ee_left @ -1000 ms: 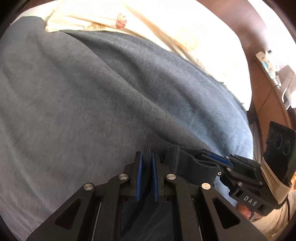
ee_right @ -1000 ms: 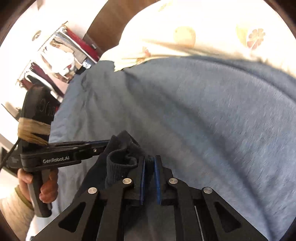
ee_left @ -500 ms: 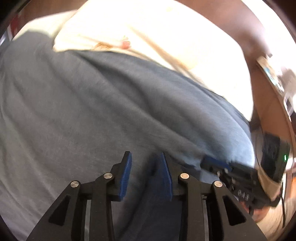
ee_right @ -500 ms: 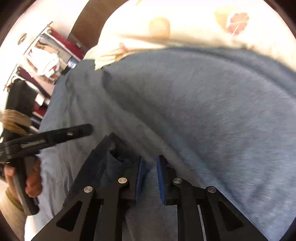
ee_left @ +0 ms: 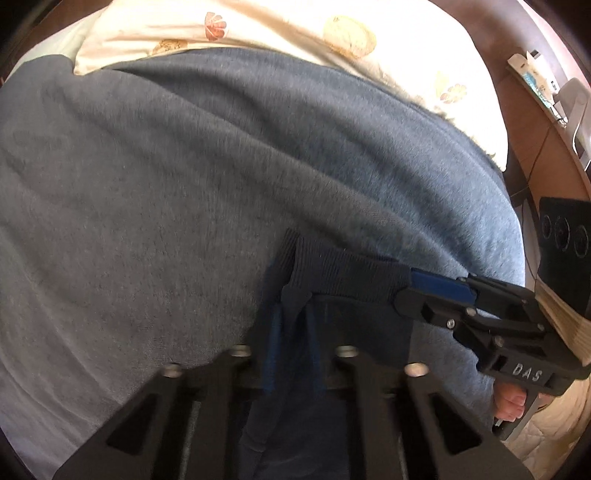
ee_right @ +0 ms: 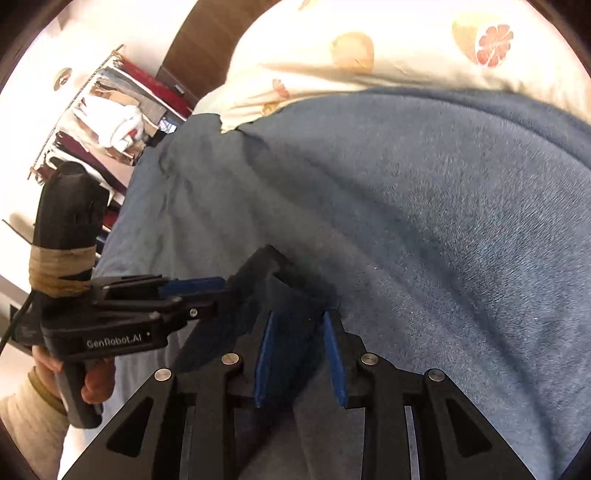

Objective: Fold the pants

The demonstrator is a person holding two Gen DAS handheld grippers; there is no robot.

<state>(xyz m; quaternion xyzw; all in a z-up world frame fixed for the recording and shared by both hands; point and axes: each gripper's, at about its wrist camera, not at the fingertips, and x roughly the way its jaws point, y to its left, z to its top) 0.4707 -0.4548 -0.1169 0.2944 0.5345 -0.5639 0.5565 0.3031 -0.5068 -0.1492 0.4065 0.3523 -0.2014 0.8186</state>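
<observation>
Dark navy pants (ee_left: 343, 277) with a ribbed band lie bunched on a blue-grey blanket (ee_left: 184, 184). My left gripper (ee_left: 291, 321) points steeply down, its jaws closing tight on a fold of the pants cloth just below the band. The right gripper (ee_left: 417, 284) reaches in from the right, its tip at the end of the ribbed band. In the right wrist view, the right gripper (ee_right: 299, 321) has its jaws opening, with dark pants (ee_right: 273, 273) cloth lying loose between the blue pads. The left gripper (ee_right: 207, 291) comes in from the left at the pants' edge.
A cream fruit-print quilt (ee_left: 295, 33) lies past the blanket. A wooden side table (ee_left: 535, 74) with small items and a cable stands at the right. A cluttered rack (ee_right: 110, 110) is off the bed's left. A hand (ee_right: 92, 384) holds the left gripper's handle.
The left jaws opened wide, shifted a little, then shut again on the pants cloth. The right jaws went from shut on the band to standing apart.
</observation>
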